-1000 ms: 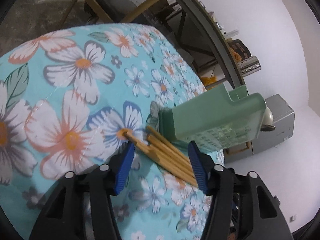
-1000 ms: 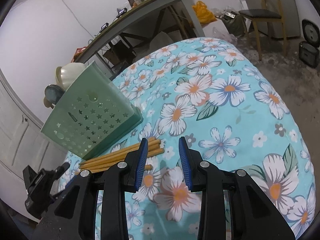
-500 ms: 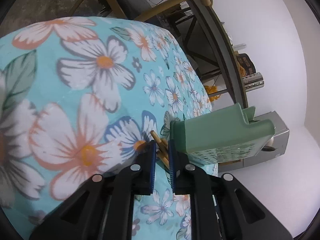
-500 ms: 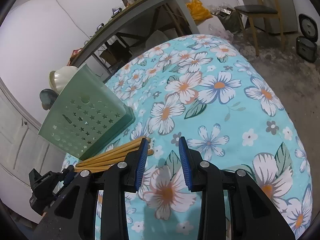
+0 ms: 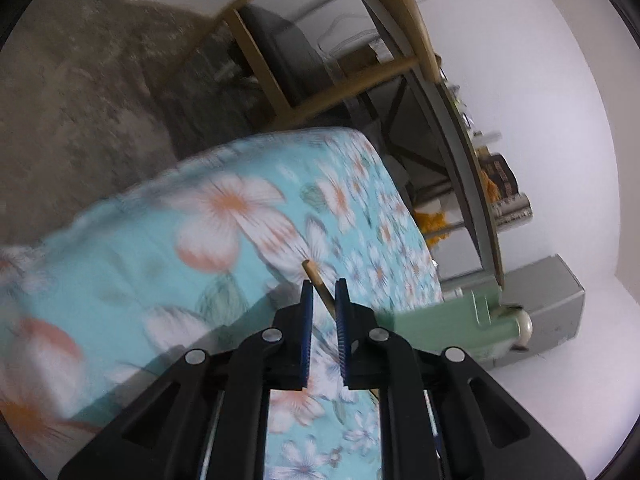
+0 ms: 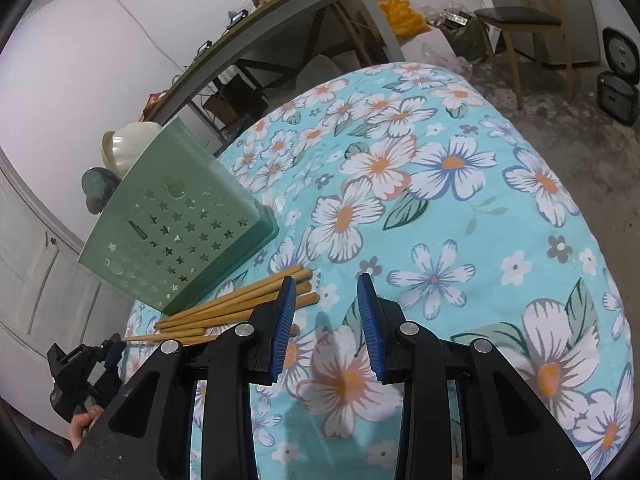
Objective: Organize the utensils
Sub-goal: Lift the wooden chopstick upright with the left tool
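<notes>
My left gripper (image 5: 322, 286) is shut on one wooden chopstick (image 5: 317, 280), whose end sticks up between the blue pads, lifted above the table. The green utensil holder (image 5: 440, 320) lies just right of it; the view is blurred. In the right wrist view the green holder (image 6: 180, 232) with star cutouts lies on its side on the floral cloth. Several wooden chopsticks (image 6: 240, 304) lie in front of it. My right gripper (image 6: 326, 292) is open and empty, just right of the chopsticks' ends.
The table has a turquoise floral cloth (image 6: 460, 200). A white bowl (image 6: 128, 140) sits behind the holder. A grey desk (image 6: 300, 12) and a wooden chair (image 6: 520, 24) stand beyond the table. The table edge drops off at right (image 6: 616, 264).
My left gripper closed on a chopstick and lifted it off the cloth, tilting upward. My right gripper stayed open and barely moved.
</notes>
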Tool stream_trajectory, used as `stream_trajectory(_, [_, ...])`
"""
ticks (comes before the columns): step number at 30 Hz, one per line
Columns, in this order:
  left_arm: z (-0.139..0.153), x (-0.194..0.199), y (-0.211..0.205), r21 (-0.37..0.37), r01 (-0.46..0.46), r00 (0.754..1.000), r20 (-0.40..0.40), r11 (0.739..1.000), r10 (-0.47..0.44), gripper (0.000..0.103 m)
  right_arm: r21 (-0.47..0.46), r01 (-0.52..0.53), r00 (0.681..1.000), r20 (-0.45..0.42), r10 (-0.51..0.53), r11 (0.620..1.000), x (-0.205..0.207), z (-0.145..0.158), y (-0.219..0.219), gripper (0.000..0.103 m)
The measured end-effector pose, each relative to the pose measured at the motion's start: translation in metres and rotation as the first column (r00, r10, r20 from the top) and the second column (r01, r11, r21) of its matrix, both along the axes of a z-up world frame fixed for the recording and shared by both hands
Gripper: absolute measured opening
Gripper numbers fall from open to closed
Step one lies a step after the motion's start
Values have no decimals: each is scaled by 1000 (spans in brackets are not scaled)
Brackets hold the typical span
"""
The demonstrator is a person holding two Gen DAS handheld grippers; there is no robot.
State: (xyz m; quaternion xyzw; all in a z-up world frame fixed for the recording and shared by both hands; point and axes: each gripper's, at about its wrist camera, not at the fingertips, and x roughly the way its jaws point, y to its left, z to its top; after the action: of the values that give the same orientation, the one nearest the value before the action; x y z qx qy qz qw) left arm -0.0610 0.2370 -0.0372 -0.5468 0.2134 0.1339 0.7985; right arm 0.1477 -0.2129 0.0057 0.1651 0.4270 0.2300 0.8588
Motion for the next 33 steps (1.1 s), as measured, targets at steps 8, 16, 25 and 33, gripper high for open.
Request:
stream_trajectory(8, [-24, -9, 34, -185, 34, 998, 51, 982, -25, 10, -18, -11, 1000, -3, 11, 1000, -2, -1, 9, 32])
stream_trajectory(16, [-22, -2, 34, -209, 104, 992, 87, 972, -87, 26, -17, -11, 1000, -9, 11, 1000, -1, -1, 17, 32])
stream_trajectory(25, [-13, 23, 17, -61, 91, 996, 3, 994, -91, 24, -41, -21, 1000, -17, 21, 999, -3, -6, 22, 32])
stream_trajectory(33, [-27, 10, 29, -165, 27, 998, 68, 986, -16, 9, -76, -53, 998, 11, 54, 996, -7, -3, 30, 33])
